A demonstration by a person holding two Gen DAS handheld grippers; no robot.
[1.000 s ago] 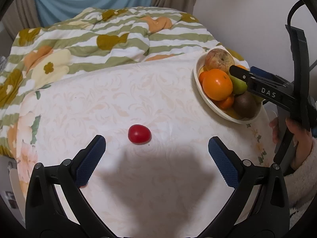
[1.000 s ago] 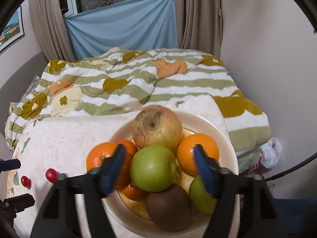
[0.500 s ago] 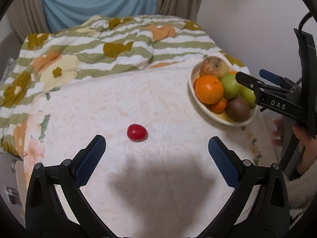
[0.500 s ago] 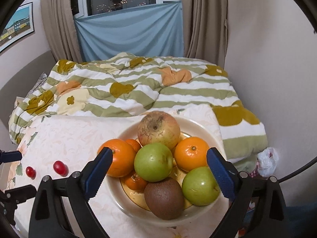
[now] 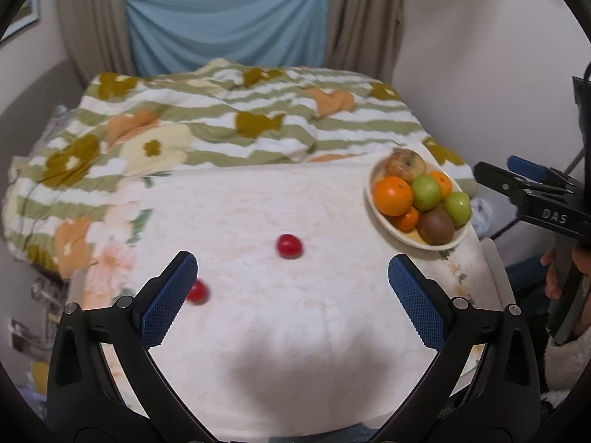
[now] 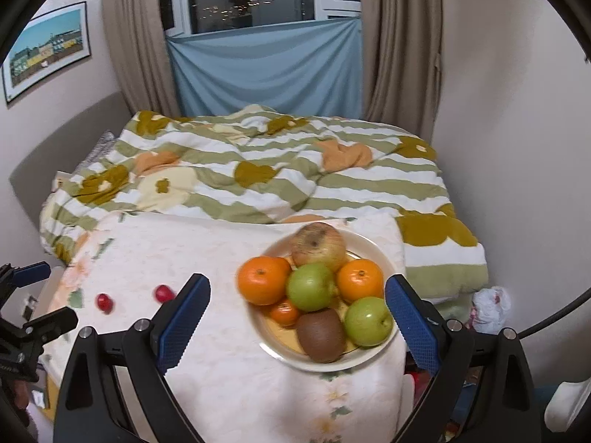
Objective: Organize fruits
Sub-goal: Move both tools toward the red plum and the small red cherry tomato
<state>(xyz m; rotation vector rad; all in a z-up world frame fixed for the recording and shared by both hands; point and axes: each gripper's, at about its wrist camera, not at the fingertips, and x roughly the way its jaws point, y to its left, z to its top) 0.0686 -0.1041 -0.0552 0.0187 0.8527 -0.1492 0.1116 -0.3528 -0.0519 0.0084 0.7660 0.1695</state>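
Both left tongs (image 5: 291, 280) and right tongs (image 6: 297, 301) gape wide, holding nothing. 1 cherry tomato (image 5: 196, 292) touches the left tongs' left pad; another tomato (image 5: 289, 246) lies ahead. The fruit bowl (image 6: 271, 347) sits between the right tongs' pads.

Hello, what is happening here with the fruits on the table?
A person is sorting fruit with a handheld claw in each hand. Right now both are empty: the left claw and the right claw are open, above the table. The bowl holds oranges, green apples, a kiwi and a brownish apple. Two small red fruits, one near the table's middle and one by the left claw's finger, lie loose on the tablecloth, not picked up yet.
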